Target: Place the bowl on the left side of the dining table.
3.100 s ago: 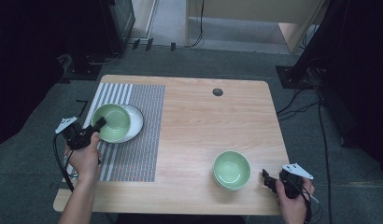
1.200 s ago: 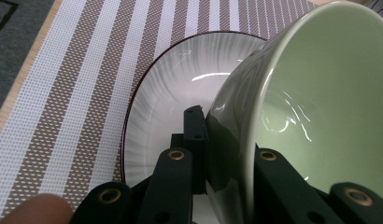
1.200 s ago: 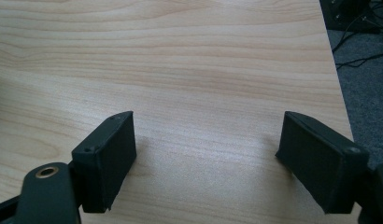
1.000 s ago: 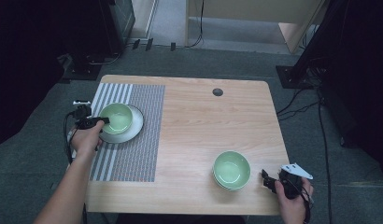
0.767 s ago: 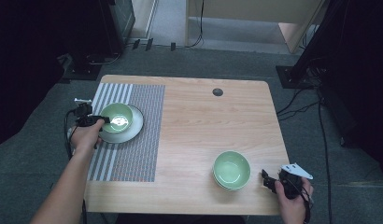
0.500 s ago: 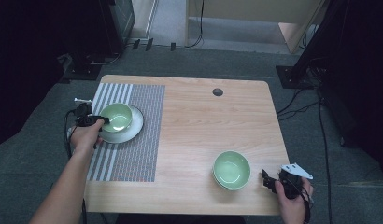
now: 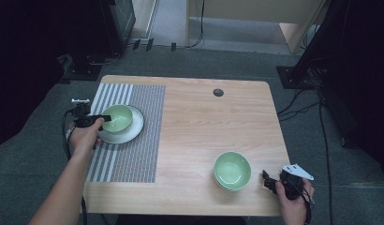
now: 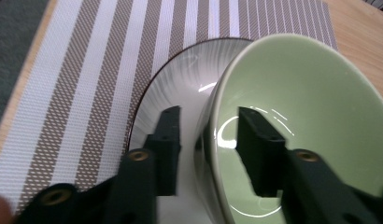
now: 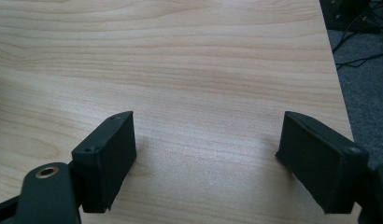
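Observation:
A green bowl [image 7: 118, 117] [image 8: 301, 116] sits on a white plate [image 7: 130, 133] [image 8: 189, 79] on the striped placemat [image 7: 134, 140]. My left gripper [image 7: 102, 120] [image 8: 209, 113] straddles the bowl's left rim, one jaw outside over the plate and one inside the bowl. Its jaws have just been opening, and a gap shows on both sides of the rim. A second green bowl [image 7: 232, 169] stands near the table's front right. Just right of that bowl, my right gripper [image 7: 268, 181] [image 9: 208, 126] is held open over bare wood, with nothing between its jaws.
A wooden table [image 7: 204, 126] carries the placemat on its left part, and a small dark round hole [image 7: 218, 92] lies near its far edge. Cables [image 7: 298, 108] run over the grey floor on the right. The table's right edge [image 9: 336, 84] is close to my right gripper.
Since the oldest frame my left hand has moved from the plate's near left side up to the bowl's left rim. Over the last second neither hand has shifted.

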A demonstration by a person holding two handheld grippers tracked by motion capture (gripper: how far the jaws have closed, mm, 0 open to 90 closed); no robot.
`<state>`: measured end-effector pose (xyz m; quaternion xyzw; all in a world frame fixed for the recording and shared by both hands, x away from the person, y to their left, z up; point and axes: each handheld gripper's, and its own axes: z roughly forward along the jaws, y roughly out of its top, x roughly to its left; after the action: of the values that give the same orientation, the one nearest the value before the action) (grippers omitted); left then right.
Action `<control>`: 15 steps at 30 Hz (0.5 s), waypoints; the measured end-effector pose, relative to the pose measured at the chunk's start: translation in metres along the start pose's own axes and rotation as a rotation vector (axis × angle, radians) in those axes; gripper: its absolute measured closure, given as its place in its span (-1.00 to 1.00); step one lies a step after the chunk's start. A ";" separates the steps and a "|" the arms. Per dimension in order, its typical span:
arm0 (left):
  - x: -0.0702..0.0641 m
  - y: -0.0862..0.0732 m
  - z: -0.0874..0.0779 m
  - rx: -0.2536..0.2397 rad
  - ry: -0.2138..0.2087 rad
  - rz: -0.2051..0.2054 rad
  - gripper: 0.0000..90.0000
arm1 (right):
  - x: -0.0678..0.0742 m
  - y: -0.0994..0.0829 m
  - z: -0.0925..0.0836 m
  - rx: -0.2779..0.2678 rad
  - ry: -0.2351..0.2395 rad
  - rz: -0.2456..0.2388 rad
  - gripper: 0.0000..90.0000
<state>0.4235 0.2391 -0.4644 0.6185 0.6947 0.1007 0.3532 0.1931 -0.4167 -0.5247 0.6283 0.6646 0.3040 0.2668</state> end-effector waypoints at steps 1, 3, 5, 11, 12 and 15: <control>0.000 0.000 -0.001 -0.008 0.001 0.005 0.12 | 0.000 0.000 0.000 0.000 0.000 0.000 -0.58; -0.002 0.000 -0.003 -0.020 0.010 0.013 -0.12 | 0.000 0.000 0.000 0.000 0.000 0.000 -0.58; -0.004 0.000 -0.006 -0.035 0.007 0.030 -0.27 | 0.000 0.000 0.000 0.000 0.000 0.000 -0.58; -0.006 -0.002 -0.017 -0.128 0.001 0.040 -0.61 | 0.000 0.000 0.000 0.000 0.000 0.000 -0.58; -0.007 -0.002 -0.019 -0.143 -0.002 0.044 -0.61 | 0.000 0.000 0.000 0.000 0.000 0.000 -0.58; -0.010 -0.003 -0.022 -0.162 0.010 0.060 -0.61 | 0.000 0.000 0.000 0.000 0.000 0.000 -0.58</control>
<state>0.4079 0.2353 -0.4461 0.6081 0.6670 0.1703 0.3954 0.1931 -0.4167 -0.5247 0.6281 0.6647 0.3040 0.2669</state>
